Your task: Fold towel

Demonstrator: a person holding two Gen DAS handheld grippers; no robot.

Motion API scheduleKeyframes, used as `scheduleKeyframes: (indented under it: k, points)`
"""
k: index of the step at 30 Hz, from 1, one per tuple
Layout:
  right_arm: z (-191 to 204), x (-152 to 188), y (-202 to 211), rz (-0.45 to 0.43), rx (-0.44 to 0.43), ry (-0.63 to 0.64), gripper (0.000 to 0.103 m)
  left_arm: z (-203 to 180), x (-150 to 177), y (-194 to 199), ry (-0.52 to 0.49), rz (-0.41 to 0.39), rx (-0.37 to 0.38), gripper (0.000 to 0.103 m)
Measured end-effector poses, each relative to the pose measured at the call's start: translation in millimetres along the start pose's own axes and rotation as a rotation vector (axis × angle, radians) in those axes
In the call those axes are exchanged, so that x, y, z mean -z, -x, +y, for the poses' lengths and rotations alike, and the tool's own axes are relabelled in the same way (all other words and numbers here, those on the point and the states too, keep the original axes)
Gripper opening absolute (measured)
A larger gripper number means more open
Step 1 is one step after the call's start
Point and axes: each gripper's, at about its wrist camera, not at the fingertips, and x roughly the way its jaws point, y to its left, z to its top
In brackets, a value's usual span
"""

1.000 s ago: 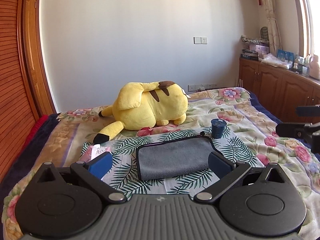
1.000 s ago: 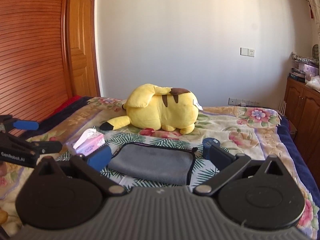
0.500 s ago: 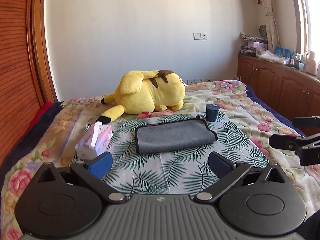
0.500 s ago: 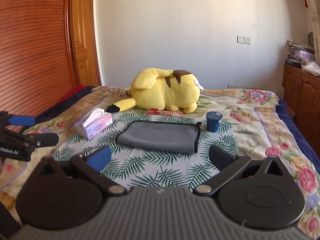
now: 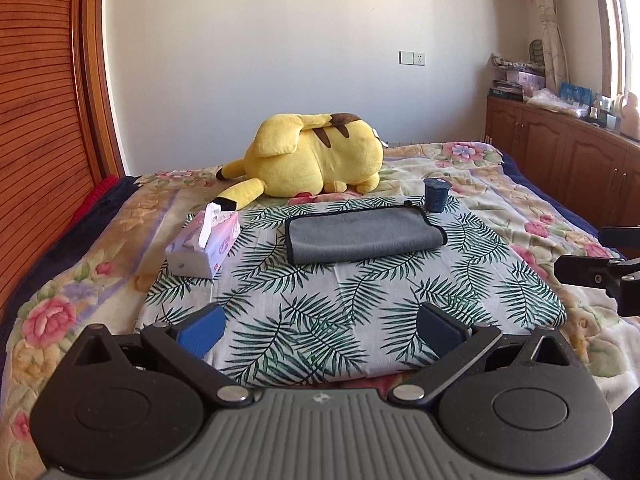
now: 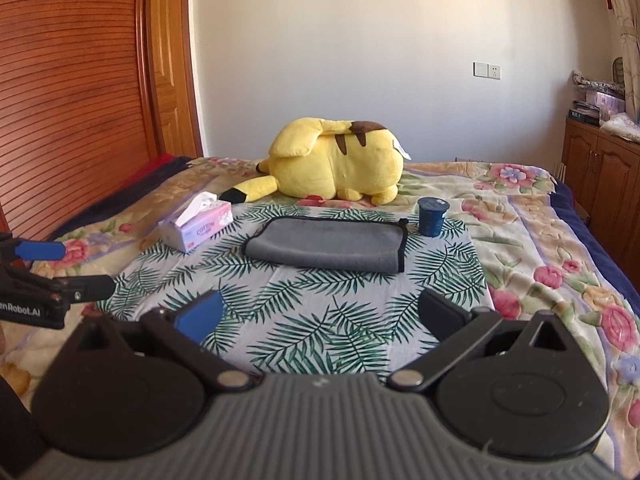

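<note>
A grey towel [image 5: 362, 238] with black trim lies folded into a flat rectangle on a palm-leaf cloth [image 5: 340, 312] spread over the bed; the right wrist view shows the same towel [image 6: 326, 246]. My left gripper [image 5: 322, 330] hangs open over the cloth's near edge, well short of the towel, nothing between its blue pads. My right gripper [image 6: 324, 316] is likewise open and empty, back from the towel. Each gripper shows at the edge of the other's view.
A yellow plush toy [image 5: 316, 160] lies behind the towel. A pink tissue box [image 5: 204, 246] sits to the left, a dark blue cup [image 5: 436, 194] at the towel's far right corner. Wooden cabinets [image 5: 560, 152] line the right wall; a slatted wooden door [image 6: 68, 92] stands left.
Both grippers have pulled back from the towel toward the near side of the bed, staying open. The folded towel has not moved.
</note>
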Motion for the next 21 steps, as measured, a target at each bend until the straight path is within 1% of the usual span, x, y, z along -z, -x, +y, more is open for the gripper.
scheduleKeyframes:
  k: [3, 12, 17, 21]
  points:
    - [1, 8, 0, 0.002, 0.007, -0.006, 0.103, 1, 9, -1, 0.011, 0.001, -0.021, 0.085]
    - [3, 30, -1, 0.023, 0.022, -0.018, 0.103, -2, 31, -2, 0.025, -0.007, -0.026, 0.085]
    - [1, 34, 0, 0.017, 0.037, -0.035, 0.103, -4, 38, -4, 0.018, 0.001, -0.040, 0.085]
    - [-1, 38, -1, 0.012, 0.051, -0.044, 0.103, -6, 44, -4, 0.009, -0.013, -0.041, 0.085]
